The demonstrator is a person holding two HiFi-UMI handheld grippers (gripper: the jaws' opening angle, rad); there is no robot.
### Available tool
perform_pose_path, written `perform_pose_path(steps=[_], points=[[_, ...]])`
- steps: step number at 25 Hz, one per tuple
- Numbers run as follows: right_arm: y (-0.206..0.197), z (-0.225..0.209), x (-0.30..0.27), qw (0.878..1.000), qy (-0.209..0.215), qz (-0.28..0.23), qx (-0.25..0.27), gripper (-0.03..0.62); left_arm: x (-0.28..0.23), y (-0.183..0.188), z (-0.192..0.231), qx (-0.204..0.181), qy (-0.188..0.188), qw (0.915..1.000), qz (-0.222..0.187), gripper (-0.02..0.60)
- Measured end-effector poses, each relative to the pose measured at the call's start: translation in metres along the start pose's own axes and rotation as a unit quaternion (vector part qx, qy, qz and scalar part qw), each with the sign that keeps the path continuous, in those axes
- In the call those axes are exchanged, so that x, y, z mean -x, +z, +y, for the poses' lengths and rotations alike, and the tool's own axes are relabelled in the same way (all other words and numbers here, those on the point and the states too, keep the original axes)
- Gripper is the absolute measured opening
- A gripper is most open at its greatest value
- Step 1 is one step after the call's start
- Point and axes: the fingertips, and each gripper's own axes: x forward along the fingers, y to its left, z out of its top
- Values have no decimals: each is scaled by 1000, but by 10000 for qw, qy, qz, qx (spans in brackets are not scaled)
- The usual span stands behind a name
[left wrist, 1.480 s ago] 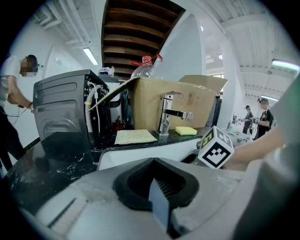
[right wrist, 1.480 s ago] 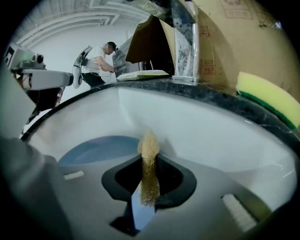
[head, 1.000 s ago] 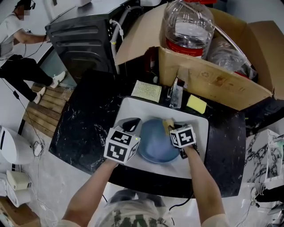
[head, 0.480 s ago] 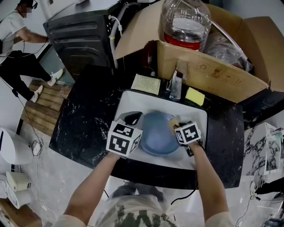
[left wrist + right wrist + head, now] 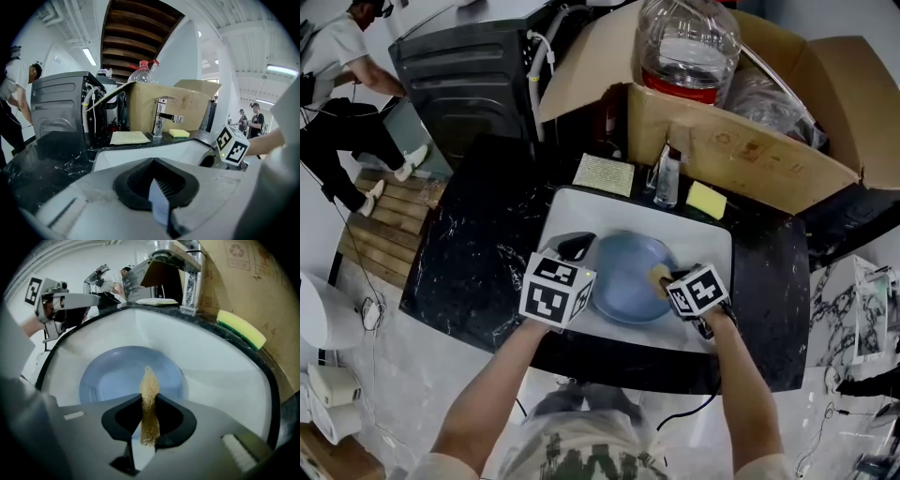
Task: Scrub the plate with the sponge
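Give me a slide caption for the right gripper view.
Right claw pinches the tan sponge over the blue plate in the white sink.

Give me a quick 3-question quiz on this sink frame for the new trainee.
1. True or false: the right gripper is shut on the sponge.
2. Where does the plate lie? A: in the sink. B: on the black counter. C: in the cardboard box.
3. Fill in: the left gripper clamps the plate's ___.
Key: 1 true; 2 A; 3 rim.
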Motion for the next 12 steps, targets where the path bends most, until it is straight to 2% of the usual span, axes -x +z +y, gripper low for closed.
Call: perform_pose_path(steps=[12], points=[[3, 66, 5, 9932, 1028, 157, 521, 69, 4, -4, -3, 33, -49, 10000, 11, -3]])
